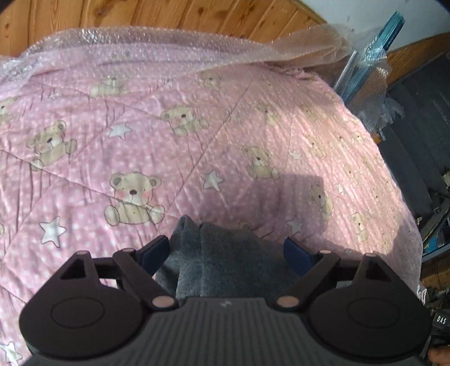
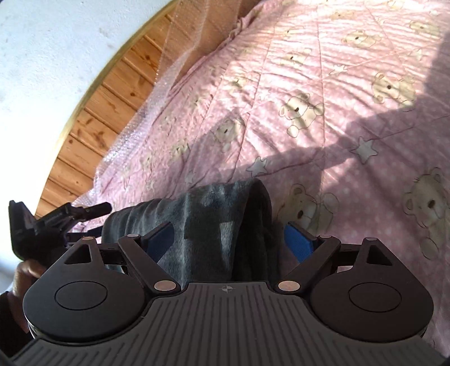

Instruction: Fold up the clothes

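Note:
A dark grey fleece garment lies bunched on the pink bear-print quilt. In the left wrist view it sits between the blue pads of my left gripper, whose jaws stand wide apart around it without pinching. In the right wrist view the same grey garment rises in a thick fold between the spread fingers of my right gripper, also open. The left gripper shows at the left edge there, at the garment's other end, held by a hand.
The quilt covers the whole bed. Bubble wrap lies along its far edge against a wood-panelled wall. A blue-green wrapped pole and dark furniture stand beside the bed on the right.

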`<state>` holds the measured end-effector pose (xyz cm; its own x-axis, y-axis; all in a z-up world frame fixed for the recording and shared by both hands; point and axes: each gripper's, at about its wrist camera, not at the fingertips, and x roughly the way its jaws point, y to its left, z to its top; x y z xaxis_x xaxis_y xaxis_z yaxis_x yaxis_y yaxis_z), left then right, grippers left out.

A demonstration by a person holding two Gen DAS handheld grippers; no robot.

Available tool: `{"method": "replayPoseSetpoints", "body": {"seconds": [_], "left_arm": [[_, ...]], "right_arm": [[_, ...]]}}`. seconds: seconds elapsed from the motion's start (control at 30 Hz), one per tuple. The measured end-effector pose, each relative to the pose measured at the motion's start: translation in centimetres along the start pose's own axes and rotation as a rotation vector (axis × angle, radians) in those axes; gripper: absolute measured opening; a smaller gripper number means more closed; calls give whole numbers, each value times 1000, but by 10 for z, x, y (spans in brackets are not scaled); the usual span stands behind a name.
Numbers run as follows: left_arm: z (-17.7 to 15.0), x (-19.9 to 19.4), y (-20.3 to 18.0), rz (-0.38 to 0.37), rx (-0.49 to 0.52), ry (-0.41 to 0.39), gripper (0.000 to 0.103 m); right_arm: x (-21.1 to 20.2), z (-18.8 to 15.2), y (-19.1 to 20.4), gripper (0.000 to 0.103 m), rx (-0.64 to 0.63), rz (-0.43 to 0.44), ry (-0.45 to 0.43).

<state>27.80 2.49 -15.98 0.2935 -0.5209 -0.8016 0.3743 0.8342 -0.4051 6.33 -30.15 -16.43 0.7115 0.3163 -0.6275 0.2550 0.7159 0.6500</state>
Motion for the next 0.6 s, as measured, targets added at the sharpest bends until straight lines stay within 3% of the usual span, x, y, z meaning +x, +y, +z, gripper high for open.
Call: {"method": "replayPoseSetpoints", "body": {"seconds": [0.03, 0.07, 0.1, 0.17, 0.23, 0.37, 0.47, 0.57, 0.6], "left_arm": [[-4, 2, 2, -29, -4, 2, 62], [-8, -1, 3, -52, -20, -6, 34], [-12, -6, 6, -64, -45, -17, 25], [-18, -26, 16, -79, -125, -70, 20], [-23, -54, 28, -75, -202, -149, 19], [-20, -101, 45, -12, -313, -313, 19], [1, -98, 55, 109, -328, -349, 20], [1, -88, 77, 131, -375, -309, 25], [1, -84, 84, 138, -391, -296, 28]], "right_arm": [[6, 2, 0, 63, 0, 26, 26], [11, 3, 1, 33, -1, 53, 52], [17, 4, 1, 27, -2, 80, 78], [18, 9, 15, 12, -62, 94, 98], [19, 23, 33, 4, -128, 141, 100], [40, 75, 88, 1, -273, 271, 100], [95, 119, 141, 1, -403, 291, 130], [168, 142, 170, 3, -486, 185, 203], [190, 144, 173, 20, -503, 125, 237]]}}
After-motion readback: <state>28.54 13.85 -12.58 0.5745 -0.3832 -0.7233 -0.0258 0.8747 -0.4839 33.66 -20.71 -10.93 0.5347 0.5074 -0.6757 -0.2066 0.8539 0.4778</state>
